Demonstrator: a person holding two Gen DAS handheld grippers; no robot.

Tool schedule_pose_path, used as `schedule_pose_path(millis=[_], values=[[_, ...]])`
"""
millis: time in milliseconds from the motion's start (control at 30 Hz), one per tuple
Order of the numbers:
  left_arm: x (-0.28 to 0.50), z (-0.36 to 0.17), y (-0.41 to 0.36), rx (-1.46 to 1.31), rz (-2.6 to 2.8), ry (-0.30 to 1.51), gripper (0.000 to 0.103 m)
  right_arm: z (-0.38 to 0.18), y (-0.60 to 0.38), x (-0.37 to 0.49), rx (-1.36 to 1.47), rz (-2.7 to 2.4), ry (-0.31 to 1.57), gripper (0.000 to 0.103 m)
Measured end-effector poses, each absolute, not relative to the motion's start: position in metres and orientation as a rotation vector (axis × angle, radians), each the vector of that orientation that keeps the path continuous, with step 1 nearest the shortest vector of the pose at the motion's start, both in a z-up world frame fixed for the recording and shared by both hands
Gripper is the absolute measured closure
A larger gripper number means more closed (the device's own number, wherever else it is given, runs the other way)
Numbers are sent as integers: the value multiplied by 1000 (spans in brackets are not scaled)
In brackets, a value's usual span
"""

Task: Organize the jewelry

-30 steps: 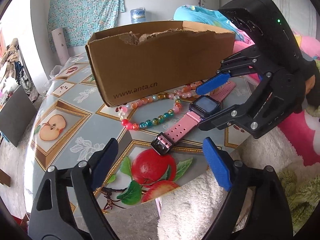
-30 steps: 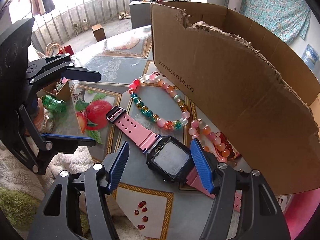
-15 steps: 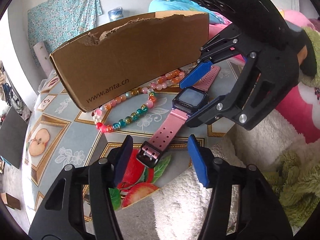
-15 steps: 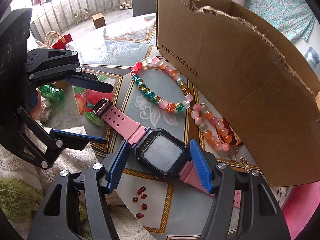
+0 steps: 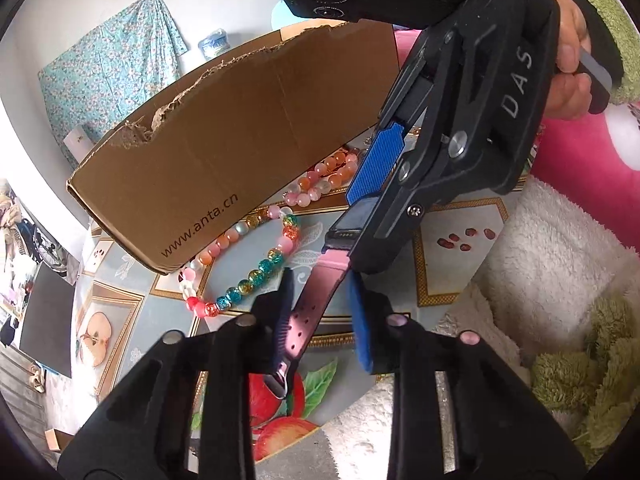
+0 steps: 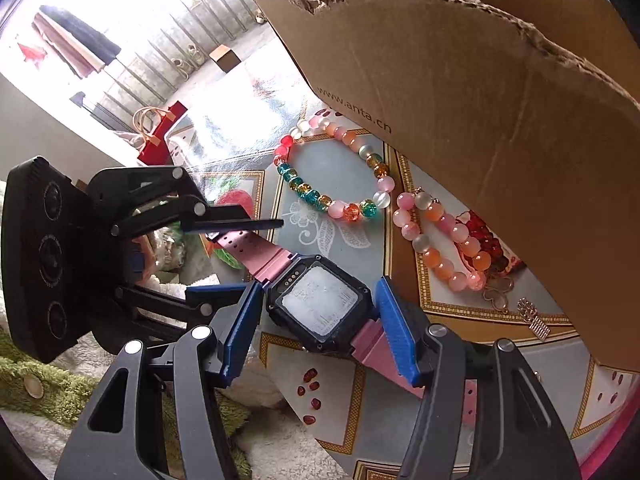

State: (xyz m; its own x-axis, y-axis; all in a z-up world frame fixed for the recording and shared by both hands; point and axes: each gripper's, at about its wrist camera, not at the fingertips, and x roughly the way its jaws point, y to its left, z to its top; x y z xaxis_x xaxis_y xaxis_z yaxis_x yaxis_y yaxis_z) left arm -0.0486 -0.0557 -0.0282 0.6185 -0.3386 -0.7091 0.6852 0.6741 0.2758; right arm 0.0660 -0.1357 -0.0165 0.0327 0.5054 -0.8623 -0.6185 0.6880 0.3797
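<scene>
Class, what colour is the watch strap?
Pink; the watch strap shows best in the right wrist view.

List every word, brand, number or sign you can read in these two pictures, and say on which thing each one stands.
"www.anta.cn": printed on the side of the cardboard box, readable in both views.
"DAS": raised letters on the black body of the right gripper, seen in the left wrist view.
Small lettering around the lenses on the gripper's camera block: too small to read.
Watch screen: pale marks, too blurred to read.
</scene>
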Motion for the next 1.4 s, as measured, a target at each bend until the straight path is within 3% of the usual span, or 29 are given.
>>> schedule_pose_path(millis=[67, 333, 500, 533, 667, 833, 1033, 1200, 1400], values=[[-46, -28, -55, 556, -614, 691, 95, -18, -141, 60, -98, 843, 1254, 45], [-8, -18, -31, 396, -670, 816, 100, -3, -158, 14, -192, 629, 1058, 46], [-2, -17, -30, 389, -668, 815, 100, -9, -152, -4, -393, 403, 923, 73], [-1, -17, -29, 393, -660, 807, 100, -10, -143, -5, -438, 365, 905, 85], [-4, -11, -20, 355, -652, 768, 101, -9, -128, -25, -528, 237, 775, 96], [-12, 31, -9, 327, -623, 659, 101, 17, -105, -46, -609, 114, 584, 98], [12, 115, -1, 306, -622, 516, 101, 98, -105, -22, -602, 115, 447, 98], [91, 161, -14, 224, -648, 661, 100, 149, -130, 75, -378, 299, 691, 98], [208, 118, -41, 156, -623, 1057, 99, 104, -172, 202, -139, 408, 1166, 98]])
